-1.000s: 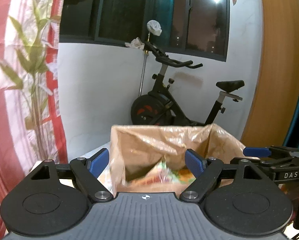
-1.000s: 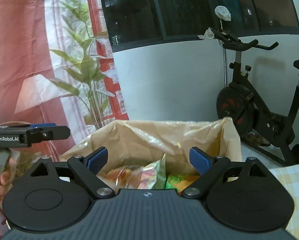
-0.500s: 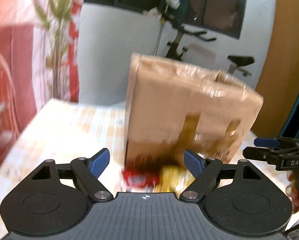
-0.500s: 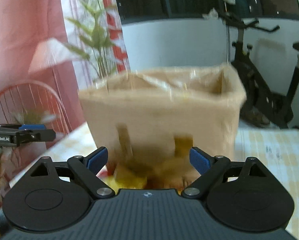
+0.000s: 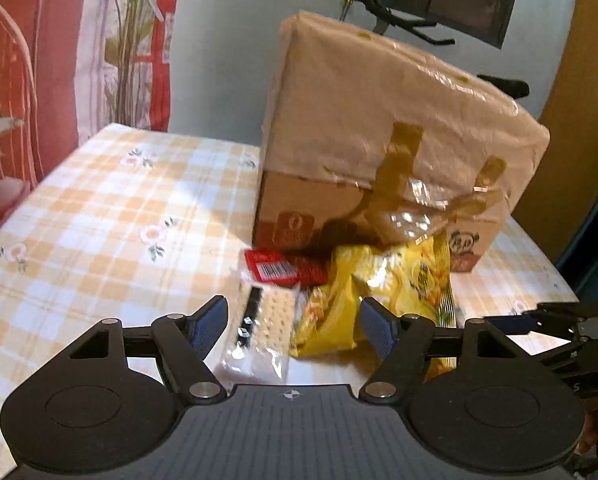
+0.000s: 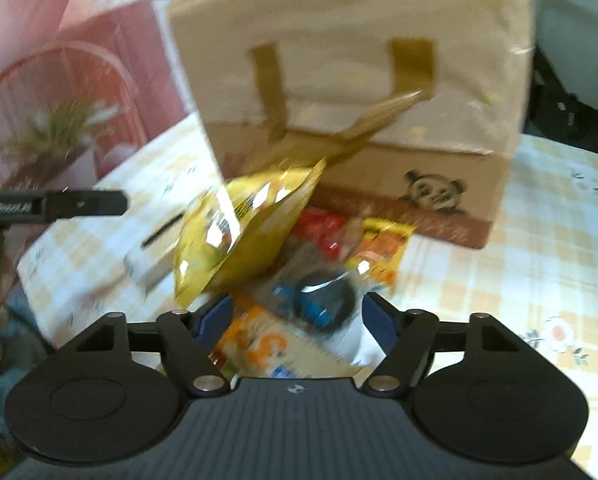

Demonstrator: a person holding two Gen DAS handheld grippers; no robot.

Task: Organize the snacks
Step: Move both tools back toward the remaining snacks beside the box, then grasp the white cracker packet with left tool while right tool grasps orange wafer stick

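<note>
While both grippers' jaws gape wide, boxy plastic-wrapped paper bag (image 5: 379, 132) stands — crinkly yellow foil packet (image 6: 243, 232) leaning, checked tablecloth (image 5: 99, 208).

snack packets (image 5: 373, 292) beside brown bag (image 5: 383, 148).

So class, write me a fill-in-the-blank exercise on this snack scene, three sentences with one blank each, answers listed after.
1. The animal face printed on the brown bag is a ____.
2. The big crinkly snack packet leaning in front of that bag is ____ in colour.
3. The tablecloth has a checked pattern dotted with small ____.

Missing words: panda; yellow; flowers
</note>
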